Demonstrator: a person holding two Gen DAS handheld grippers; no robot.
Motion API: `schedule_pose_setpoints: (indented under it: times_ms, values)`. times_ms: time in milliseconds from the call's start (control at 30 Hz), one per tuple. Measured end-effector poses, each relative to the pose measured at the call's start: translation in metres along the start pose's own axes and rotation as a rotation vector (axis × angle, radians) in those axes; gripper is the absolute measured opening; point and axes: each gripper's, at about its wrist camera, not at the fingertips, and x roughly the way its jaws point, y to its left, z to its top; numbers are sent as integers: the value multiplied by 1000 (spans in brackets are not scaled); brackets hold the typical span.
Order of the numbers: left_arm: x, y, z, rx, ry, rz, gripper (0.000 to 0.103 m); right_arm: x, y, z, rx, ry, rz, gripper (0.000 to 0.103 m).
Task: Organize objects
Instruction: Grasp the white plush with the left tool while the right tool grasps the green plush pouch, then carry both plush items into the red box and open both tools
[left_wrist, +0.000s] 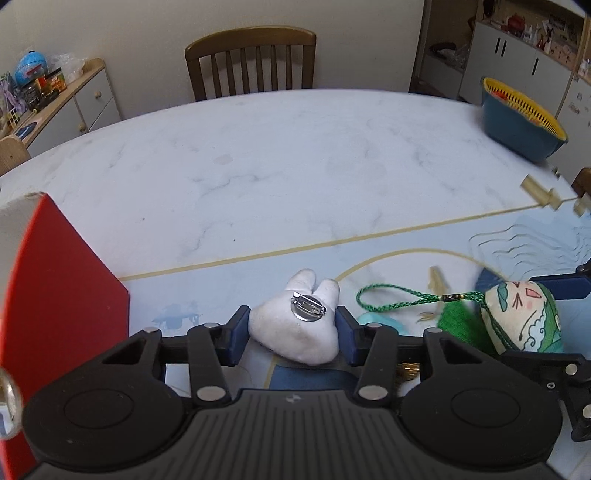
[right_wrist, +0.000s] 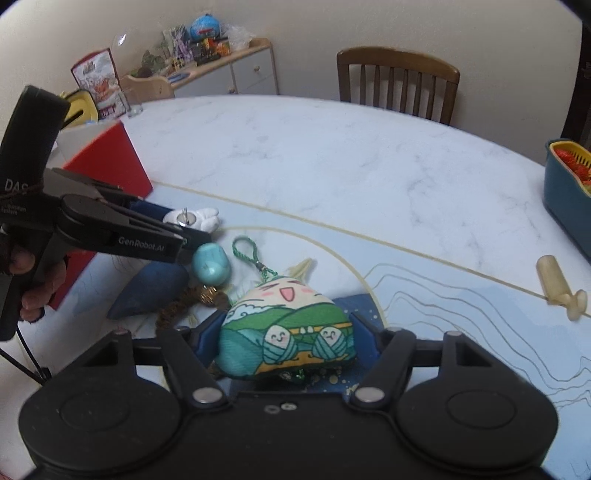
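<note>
While both grippers are down among the small things on the printed mat (right_wrist: 424, 295) at the near edge of the bench (left_wrist: 295, 155), the step in hand looks like the pick-up: each one has taken a soft toy and neither toy has yet gone anywhere.

The left gripper (left_wrist: 293, 326) has its jaws clamped on a small white plush brooch (left_wrist: 299, 328), the blue pads pressing its two sides, the metal pin on its back facing up. From the right wrist view the same brooch (right_wrist: 201, 218) sits at the tip of that gripper, close to the red box (right_wrist: 110, 166).

The right gripper (right_wrist: 286, 341) has its jaws closed on a stuffed dumpling charm (right_wrist: 286, 332) printed in green with smiling faces, both pads against its flanks. Its green cord loop (right_wrist: 245, 251) trails out ahead across the mat.

Loose on the mat between the two grippers lie a turquoise egg-shaped piece (right_wrist: 211, 267), a dark blue pouch (right_wrist: 147, 291) and a brownish tassel (right_wrist: 177, 306). A pale peg (right_wrist: 557, 288) lies well off to the right, and a blue basket (right_wrist: 565, 206) with a yellow strainer stands at the far right of the bench.

I judge the next move to be a lift and carry to a container, most likely the red box just left of the brooch, though which holder is meant I cannot tell. The carry calls for a firm squeeze on soft, yielding cloth, enough height to clear the box wall, and care that the trailing cord does not drag the egg or tassel along.
</note>
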Motion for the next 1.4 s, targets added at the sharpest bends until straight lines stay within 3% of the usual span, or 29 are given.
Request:
schedule_pose_setpoints:
  times_ms: [400,733,1033,1400]
  values:
    - [-86,5,6,-16,-24,-63,48,-78,36,25,-37,-124,-27,69]
    - [-150,44,-3,-64,-41,-66,48,-120,88,44,-104,-182,-32,69]
    - [-196,105,-16,-117,-63,-48,48,-132,144,62,-161,-220,-9,69]
    - [-231,184,-28,-157,-98,12,48,-113,206,86,-201,-235,28,69]
